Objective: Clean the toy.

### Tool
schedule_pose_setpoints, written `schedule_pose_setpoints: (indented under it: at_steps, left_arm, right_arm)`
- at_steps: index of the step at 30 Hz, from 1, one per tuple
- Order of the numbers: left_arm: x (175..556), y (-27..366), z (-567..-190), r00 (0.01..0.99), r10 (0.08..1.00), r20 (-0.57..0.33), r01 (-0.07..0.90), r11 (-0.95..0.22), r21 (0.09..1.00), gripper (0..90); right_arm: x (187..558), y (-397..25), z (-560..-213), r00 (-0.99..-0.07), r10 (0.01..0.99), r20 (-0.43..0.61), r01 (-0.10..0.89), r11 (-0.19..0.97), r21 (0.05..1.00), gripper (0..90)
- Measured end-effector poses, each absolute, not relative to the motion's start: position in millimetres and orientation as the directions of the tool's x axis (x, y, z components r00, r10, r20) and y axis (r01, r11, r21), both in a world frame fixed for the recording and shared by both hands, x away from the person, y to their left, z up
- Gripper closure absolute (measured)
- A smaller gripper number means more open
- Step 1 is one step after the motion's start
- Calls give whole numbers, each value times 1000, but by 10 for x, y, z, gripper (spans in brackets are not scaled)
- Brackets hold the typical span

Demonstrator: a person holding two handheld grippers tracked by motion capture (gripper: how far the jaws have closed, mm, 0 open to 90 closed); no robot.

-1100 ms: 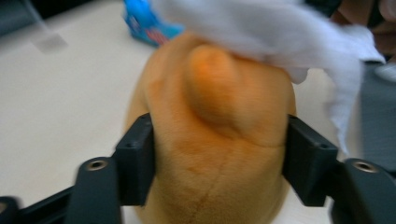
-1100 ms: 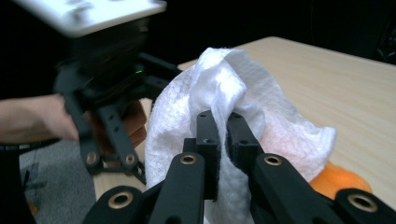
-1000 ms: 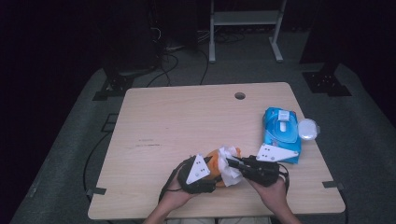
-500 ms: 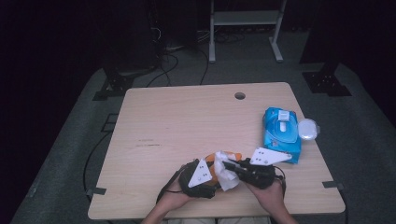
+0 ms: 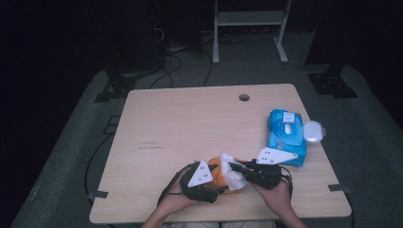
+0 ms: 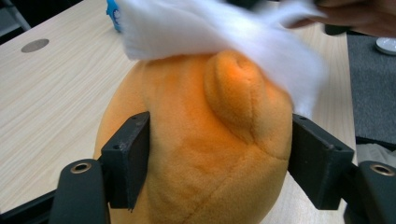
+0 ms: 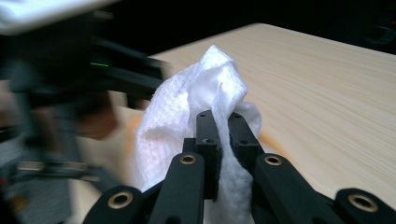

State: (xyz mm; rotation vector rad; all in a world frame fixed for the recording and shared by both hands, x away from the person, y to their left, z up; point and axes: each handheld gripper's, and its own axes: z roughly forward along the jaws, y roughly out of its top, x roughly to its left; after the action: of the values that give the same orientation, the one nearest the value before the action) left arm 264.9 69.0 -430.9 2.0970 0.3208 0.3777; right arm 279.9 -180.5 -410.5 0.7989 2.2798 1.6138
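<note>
Plush: orange soft toy (image 6: pixel 205 149) sits at table's near edge, centre, betw. the two grippers; seen in high view as orange patch (image 5: pixel 219 176) under the wipe.
Wipe: white cloth (image 7: pixel 196 112) draped over plush top, touching it; blurred in left gripper view (image 6: pixel 215 32).
Left gripper: (image 6: pixel 219 158) clenched on plush, one black jaw pressed to each side; in high view (image 5: pixel 202 183) it lies at plush's left, grey plate on top, held by person's left hand (image 5: pixel 175 199).
Right gripper: (image 7: pixel 223 128) jaws pinched tight on wipe, cloth bunched betw. and above them; in high view (image 5: pixel 244 170) it points left at plush, right hand (image 5: pixel 274 192) behind it.
Table: light wood top (image 5: pixel 190 123), round hole (image 5: pixel 244 97) near far edge.
Pack: blue wipes packet (image 5: pixel 286 135) at right side, well apart from plush, white flap on top.
Lid: small round white piece (image 5: pixel 313 131) just beside pack, at table's right edge.
Backdrop: dark room, cables on grey floor (image 5: pixel 71 142), white frame legs (image 5: pixel 247 28) beyond table.
</note>
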Motion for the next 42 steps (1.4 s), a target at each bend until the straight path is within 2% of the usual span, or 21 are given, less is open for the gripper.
schedule_pose_setpoints:
  at_steps: [2,4,7,10,12,19,22,25,32,38,42]
  left_arm:
    - [2633,683,-4316,920,359,156,60,-523,850,287]
    - [2635,676,-4318,923,352,158,54,-525,850,286]
    - [2638,673,-4330,925,345,157,50,-523,851,283]
    - [2633,675,-4343,929,333,162,38,-522,852,278]
    - [2640,695,-4340,930,333,156,43,-519,853,278]
    - [2659,719,-4346,936,318,152,36,-517,855,280]
    - [2653,713,-4354,937,311,157,29,-519,854,279]
    - [2662,758,-4348,938,309,157,28,-519,854,279]
    - [2703,837,-4345,939,317,129,51,-503,863,282]
    - [2754,860,-4359,938,329,112,66,-485,872,285]
    - [2777,901,-4361,936,338,96,80,-472,878,286]
  right_arm:
    - [2896,-1964,-4183,-779,610,142,339,219,915,843]
    - [2936,-2064,-4230,-762,623,179,372,194,908,843]
    - [2865,-1971,-4188,-791,587,173,351,203,914,842]
    - [2757,-1781,-4115,-848,515,123,283,244,928,841]
    - [2748,-1748,-4098,-855,509,101,267,264,927,842]
    - [2956,-2085,-4251,-768,610,195,386,198,901,845]
    - [2887,-1967,-4198,-799,568,196,364,197,910,844]
    - [2821,-1837,-4141,-828,539,150,319,233,919,844]
    - [2964,-2098,-4283,-762,613,210,402,192,895,844]
    - [2906,-1993,-4205,-792,571,215,370,169,913,846]
    - [2957,-2069,-4277,-770,589,246,405,153,901,846]
